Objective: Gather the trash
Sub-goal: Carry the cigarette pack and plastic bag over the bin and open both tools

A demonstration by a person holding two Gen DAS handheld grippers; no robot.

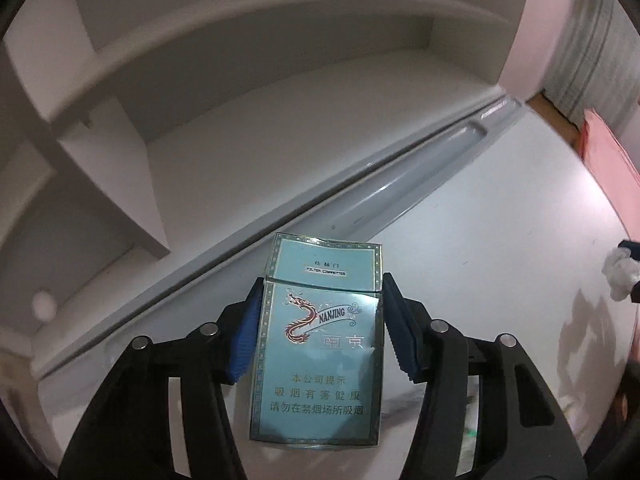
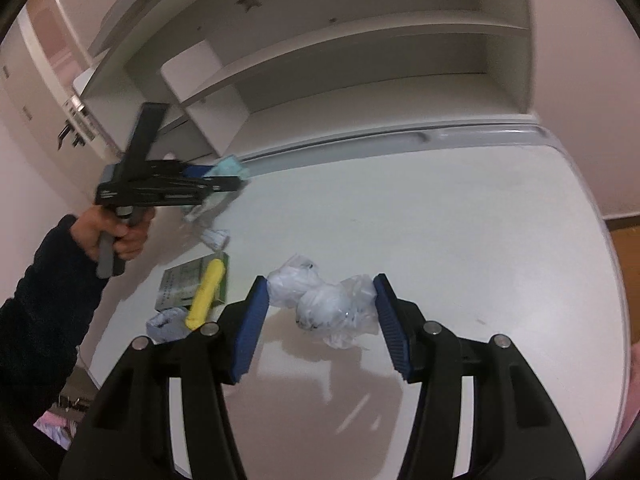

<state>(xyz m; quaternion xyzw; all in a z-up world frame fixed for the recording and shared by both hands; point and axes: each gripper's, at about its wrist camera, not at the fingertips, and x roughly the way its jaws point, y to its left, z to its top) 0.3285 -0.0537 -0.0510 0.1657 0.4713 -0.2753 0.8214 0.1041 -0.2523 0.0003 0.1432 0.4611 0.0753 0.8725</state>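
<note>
My left gripper (image 1: 320, 312) is shut on a light blue Nanjing cigarette pack (image 1: 320, 340) and holds it above the white table (image 1: 500, 240). In the right wrist view the left gripper (image 2: 224, 178) shows at the left with the pack (image 2: 230, 166) in it. My right gripper (image 2: 320, 300) is open, its blue pads on either side of a crumpled clear plastic bag with white tissue (image 2: 324, 308) lying on the table (image 2: 440, 220). I cannot tell whether the pads touch it.
A green booklet (image 2: 180, 284) with a yellow tube (image 2: 206, 294) on it, a bluish wad (image 2: 166, 324) and a small wrapper (image 2: 216, 236) lie at the table's left. White shelves (image 2: 360, 72) stand behind. Wood floor (image 2: 626, 240) lies right.
</note>
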